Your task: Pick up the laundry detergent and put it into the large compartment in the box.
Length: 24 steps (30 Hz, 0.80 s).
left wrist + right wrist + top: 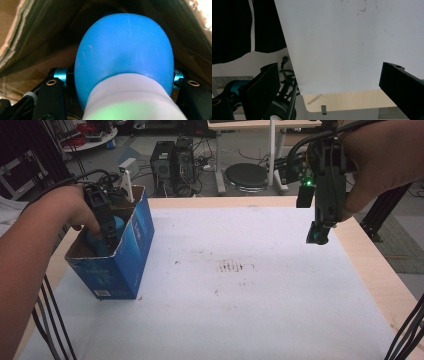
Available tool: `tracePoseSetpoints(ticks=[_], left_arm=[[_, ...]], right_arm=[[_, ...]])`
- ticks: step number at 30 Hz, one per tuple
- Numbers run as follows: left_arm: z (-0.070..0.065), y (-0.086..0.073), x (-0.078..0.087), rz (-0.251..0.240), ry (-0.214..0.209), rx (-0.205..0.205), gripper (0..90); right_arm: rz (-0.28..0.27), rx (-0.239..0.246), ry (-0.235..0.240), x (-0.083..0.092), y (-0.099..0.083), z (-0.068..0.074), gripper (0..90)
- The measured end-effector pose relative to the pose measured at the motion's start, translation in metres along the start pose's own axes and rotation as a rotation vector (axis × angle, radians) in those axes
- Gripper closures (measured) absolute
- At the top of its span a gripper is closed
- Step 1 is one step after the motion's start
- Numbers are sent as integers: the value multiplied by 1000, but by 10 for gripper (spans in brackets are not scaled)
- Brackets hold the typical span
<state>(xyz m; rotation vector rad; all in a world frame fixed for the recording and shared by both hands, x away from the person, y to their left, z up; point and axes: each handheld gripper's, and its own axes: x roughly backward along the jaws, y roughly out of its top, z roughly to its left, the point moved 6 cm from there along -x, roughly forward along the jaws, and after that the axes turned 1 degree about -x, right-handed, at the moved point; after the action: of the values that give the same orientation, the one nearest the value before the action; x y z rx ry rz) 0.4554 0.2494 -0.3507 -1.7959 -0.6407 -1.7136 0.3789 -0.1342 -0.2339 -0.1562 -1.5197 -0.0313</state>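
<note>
An open blue cardboard box (122, 265) stands at the left of the table. My left gripper (111, 241) reaches down into it, held by a hand. In the left gripper view, my left gripper (120, 83) is shut on a rounded blue object with a white neck (125, 50), and brown box walls (30, 37) rise on both sides. The blue object (118, 225) peeks out beside the jaws in the high view. My right gripper (318, 235) hangs above the table's far right, pointing down. Its jaws (330, 71) stand wide open with nothing between them.
A white sheet (250, 295) covers the wooden table (370, 260), with dark smudges (232, 266) near its middle. Beyond the far edge, computer towers (172, 162) and a round black stool (246, 174) stand on the floor. Cables (50, 320) hang at the front left.
</note>
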Motion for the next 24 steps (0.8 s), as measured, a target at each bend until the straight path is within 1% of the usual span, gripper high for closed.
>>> tracePoseSetpoints(ticks=[2,4,5,8,12,16,17,18,20,21,24], left_arm=[[1,-1,0,-6,-7,7,385],[1,-3,0,-6,-10,3,384],[0,-3,-1,-15,-11,12,383],[1,-3,0,-14,-8,4,383],[1,-3,0,-16,-12,8,382],[1,-3,0,-23,-6,3,364],[-1,-3,2,-43,-8,5,348],[-1,-4,3,-47,-4,-2,338],[-1,-4,3,-47,-4,-2,326],[-1,-4,8,-62,8,-12,317],[-1,-5,13,-58,13,-26,310]], right_arm=[[-3,4,0,0,1,0,26],[-3,0,0,0,2,1,26],[-2,0,0,0,2,0,26],[1,0,0,0,2,1,26],[0,2,-3,1,3,1,26],[-6,4,-5,2,3,3,26],[2,1,-6,1,3,2,26],[5,3,-9,1,3,1,26],[6,2,-10,1,3,1,26],[2,2,-7,2,4,2,26],[0,6,-10,2,4,3,26]])
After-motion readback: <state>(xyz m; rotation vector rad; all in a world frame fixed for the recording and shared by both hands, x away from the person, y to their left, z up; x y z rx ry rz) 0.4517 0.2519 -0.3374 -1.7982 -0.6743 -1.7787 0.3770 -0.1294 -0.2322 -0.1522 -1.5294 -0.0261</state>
